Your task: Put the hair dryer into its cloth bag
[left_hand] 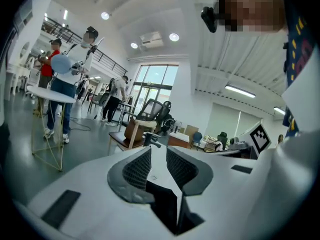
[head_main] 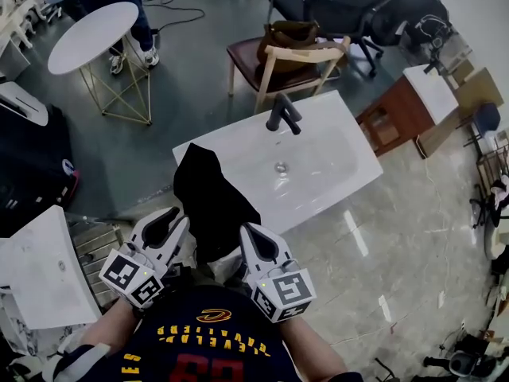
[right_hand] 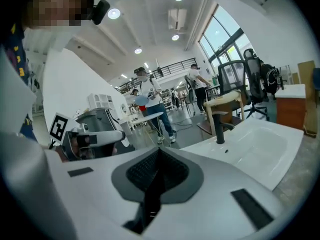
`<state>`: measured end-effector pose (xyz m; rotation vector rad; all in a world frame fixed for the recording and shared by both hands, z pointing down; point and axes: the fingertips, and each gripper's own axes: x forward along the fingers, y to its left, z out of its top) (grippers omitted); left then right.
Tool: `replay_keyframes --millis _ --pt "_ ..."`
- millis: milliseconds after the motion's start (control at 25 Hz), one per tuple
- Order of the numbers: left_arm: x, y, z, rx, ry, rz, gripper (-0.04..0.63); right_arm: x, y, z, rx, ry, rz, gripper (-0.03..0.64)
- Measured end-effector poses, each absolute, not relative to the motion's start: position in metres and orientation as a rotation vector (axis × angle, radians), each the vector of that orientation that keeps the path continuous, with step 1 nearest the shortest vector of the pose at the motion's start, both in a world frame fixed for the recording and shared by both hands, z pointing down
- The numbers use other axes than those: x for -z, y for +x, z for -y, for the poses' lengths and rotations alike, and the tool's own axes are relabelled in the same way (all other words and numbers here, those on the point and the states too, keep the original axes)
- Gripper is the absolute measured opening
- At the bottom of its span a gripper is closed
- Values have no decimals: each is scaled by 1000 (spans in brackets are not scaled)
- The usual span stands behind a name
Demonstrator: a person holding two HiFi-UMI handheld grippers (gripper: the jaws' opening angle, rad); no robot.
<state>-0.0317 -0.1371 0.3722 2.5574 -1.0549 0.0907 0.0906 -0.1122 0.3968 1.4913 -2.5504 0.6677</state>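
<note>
Head view. The cloth bag (head_main: 211, 197), black and bulging, lies between the two grippers and reaches away from them over the near left corner of the white sink (head_main: 334, 161). Its long axis runs near to far, tilting a little to the left at the far end. The black tap (head_main: 284, 114) stands at the sink's far edge, well apart from the bag.

The left gripper (head_main: 173, 218) sits just beside the bag's near left edge. Its jaws stand apart, and the white sink shows through the gap between the pads, so it grips nothing. The right gripper (head_main: 248, 231) meets the bag's near right edge. Its jaws are clenched together, and the thin dark strip between the pads looks like a pinch of the bag's cloth, though its own view is too dark there to be sure.

The hair dryer shows in no view, and the bag's fullness is all that suggests it may be inside.

The bag's near end, presumably its mouth, lies between the two grippers, about as close to one as to the other. The right gripper already has the right edge. The free left gripper need only close inward to the right on the left edge.
</note>
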Motion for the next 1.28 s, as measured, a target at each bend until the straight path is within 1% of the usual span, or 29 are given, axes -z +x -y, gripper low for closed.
replay_keyframes --millis 200,240,320,1280 --pt "-368 -22 131 -69 2529 992 94 -368 78 116 -516 1481 2607 9" --pt "-365 -19 128 -62 2541 974 77 -364 75 116 -499 1476 2613 8" --pt "-361 -14 124 -52 2563 944 5 -361 72 116 -483 1464 2624 8" --pt "-372 -17 121 -88 2548 926 3 -365 54 106 -529 1407 2653 8"
